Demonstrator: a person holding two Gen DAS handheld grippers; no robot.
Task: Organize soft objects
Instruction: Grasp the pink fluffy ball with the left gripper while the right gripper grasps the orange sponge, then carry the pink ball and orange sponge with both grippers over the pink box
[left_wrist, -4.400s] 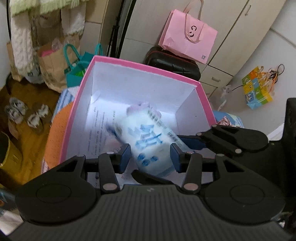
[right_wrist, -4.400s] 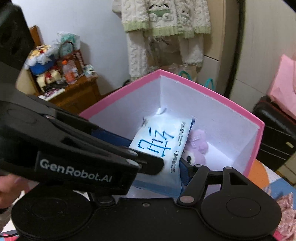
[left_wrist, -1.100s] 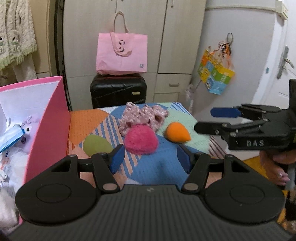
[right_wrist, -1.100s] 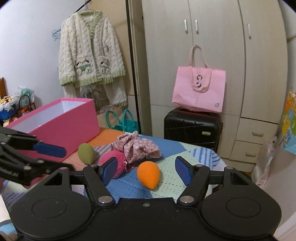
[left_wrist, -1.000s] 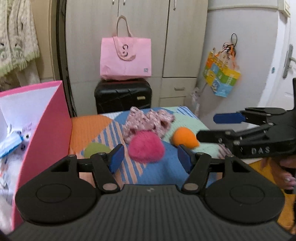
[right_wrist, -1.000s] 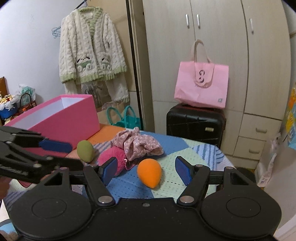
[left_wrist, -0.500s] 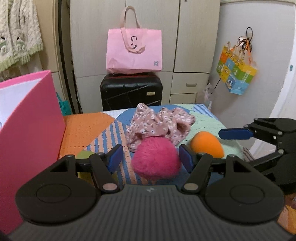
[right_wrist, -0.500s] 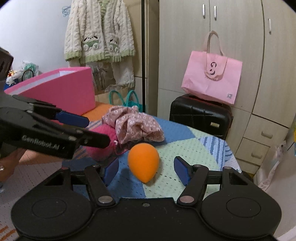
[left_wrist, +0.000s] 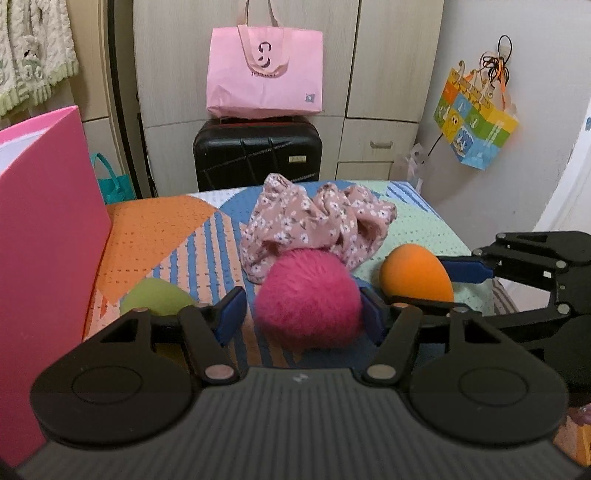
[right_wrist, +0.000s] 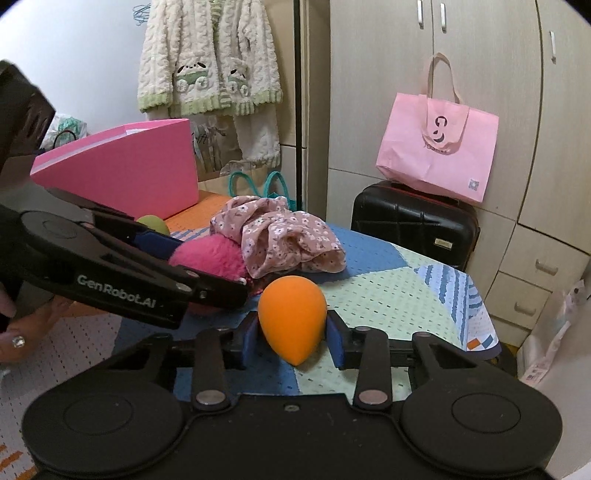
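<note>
A fluffy magenta ball (left_wrist: 309, 298) lies on the patterned table between the fingers of my left gripper (left_wrist: 301, 318), which stands open around it, its pads close to its sides. An orange egg-shaped sponge (right_wrist: 292, 314) sits between the pads of my right gripper (right_wrist: 291, 339), which has closed in on it and touches both sides. The sponge also shows in the left wrist view (left_wrist: 415, 274). A pink floral cloth (left_wrist: 317, 221) lies just behind both. A green egg-shaped sponge (left_wrist: 157, 301) lies left of the ball. The pink box (left_wrist: 44, 236) stands at the left.
A black suitcase (left_wrist: 256, 153) with a pink bag (left_wrist: 264, 75) on it stands behind the table, in front of wardrobe doors. A knitted cardigan (right_wrist: 208, 74) hangs at the back left. The table's edge (right_wrist: 480, 325) drops off at the right.
Both grippers left the pink box, swung to the table and moved in low. The left one now straddles the magenta ball; the right one has narrowed onto the orange sponge.
</note>
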